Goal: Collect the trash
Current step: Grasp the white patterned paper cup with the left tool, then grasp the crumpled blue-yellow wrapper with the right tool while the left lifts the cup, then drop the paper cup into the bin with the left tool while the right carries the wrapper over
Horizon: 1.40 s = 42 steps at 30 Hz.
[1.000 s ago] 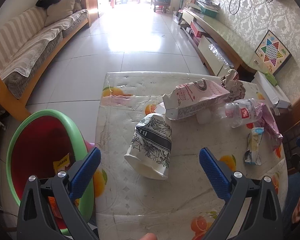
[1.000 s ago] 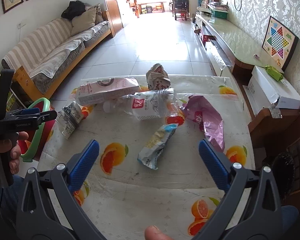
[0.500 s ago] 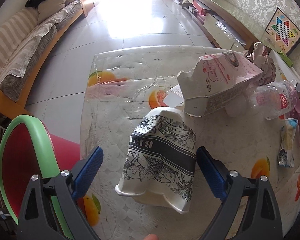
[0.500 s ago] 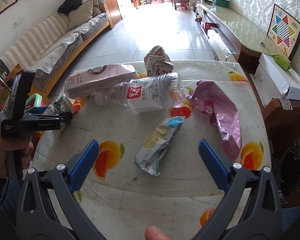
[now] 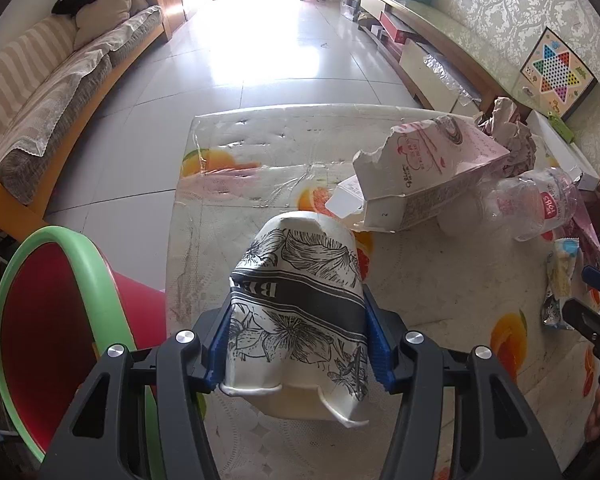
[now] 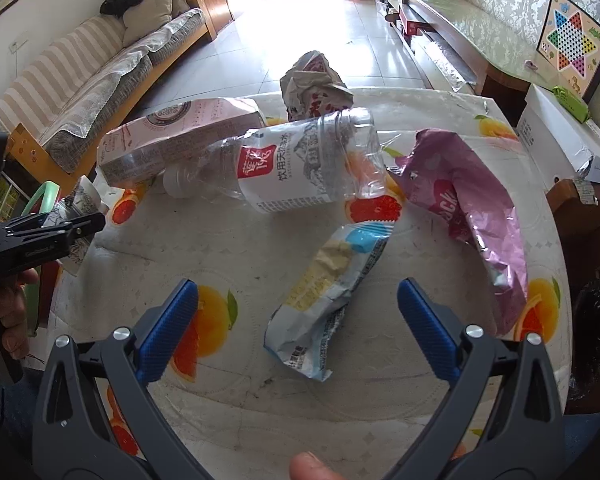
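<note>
My left gripper (image 5: 298, 344) is shut on a crushed paper cup (image 5: 300, 300) with a black flower print, near the table's left edge. A red bin with a green rim (image 5: 60, 320) stands on the floor just left of it. My right gripper (image 6: 298, 328) is open above a blue and yellow snack wrapper (image 6: 328, 296) that lies between its fingers. Beyond it lie a clear plastic bottle (image 6: 300, 168), a pink foil bag (image 6: 472, 220), a torn pink carton (image 6: 172, 140) and a crumpled paper ball (image 6: 314, 88).
The table (image 5: 260, 152) has an orange-print plastic cover. A sofa (image 5: 52, 92) runs along the left wall. A low cabinet (image 5: 432, 52) runs along the right wall, with a white box (image 6: 560, 140) beside the table.
My left gripper moved forward around the paper cup and closed on it, squeezing it. My right gripper moved closer to the snack wrapper and stayed open.
</note>
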{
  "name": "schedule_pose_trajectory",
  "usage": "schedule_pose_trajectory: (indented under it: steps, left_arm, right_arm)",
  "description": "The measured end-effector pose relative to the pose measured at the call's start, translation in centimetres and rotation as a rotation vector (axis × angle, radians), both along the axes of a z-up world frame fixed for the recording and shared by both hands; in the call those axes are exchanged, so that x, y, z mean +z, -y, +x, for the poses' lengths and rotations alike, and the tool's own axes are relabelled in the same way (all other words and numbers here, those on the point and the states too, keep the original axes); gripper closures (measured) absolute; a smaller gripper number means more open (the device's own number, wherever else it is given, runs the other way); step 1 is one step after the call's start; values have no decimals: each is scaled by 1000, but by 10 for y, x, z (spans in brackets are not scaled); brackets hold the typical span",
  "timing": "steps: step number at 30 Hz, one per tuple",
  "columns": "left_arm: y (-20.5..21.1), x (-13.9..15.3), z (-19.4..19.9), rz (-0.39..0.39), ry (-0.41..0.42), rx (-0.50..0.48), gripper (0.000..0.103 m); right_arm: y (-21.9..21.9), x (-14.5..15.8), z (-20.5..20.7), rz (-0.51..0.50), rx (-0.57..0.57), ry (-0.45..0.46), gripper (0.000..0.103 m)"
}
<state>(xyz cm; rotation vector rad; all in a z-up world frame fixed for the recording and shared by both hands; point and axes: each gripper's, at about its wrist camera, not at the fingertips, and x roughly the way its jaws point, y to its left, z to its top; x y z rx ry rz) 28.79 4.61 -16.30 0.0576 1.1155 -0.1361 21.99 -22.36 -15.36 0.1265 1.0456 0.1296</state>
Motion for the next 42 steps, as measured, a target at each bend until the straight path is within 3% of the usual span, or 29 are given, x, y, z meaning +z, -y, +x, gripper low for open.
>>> schedule_pose_trajectory:
  steps: [6,11,14,18,24,42]
  left_arm:
    - [-4,13,-7,-39,38,13,50]
    - [-4,21,-10,-51,56,14,50]
    - [-3,25,-10,-57,62,14,50]
    - [-6,28,-12,-65,66,13,50]
    - [-6,33,-18,-65,72,10,50]
    - [-24,80,-69,-93,154,43,50]
  right_arm:
    - [-5,-10,4,-27,-20,-22,6]
    - [-5,-19,7,-49,-32,-46,18]
    - [-7,-21,5,-58,-28,-49,30]
    - [-7,-19,3,-71,-16,-34,62]
    - [-5,-15,-2,-66,0,-30,77]
    - [-23,74,-54,-48,68,133,81]
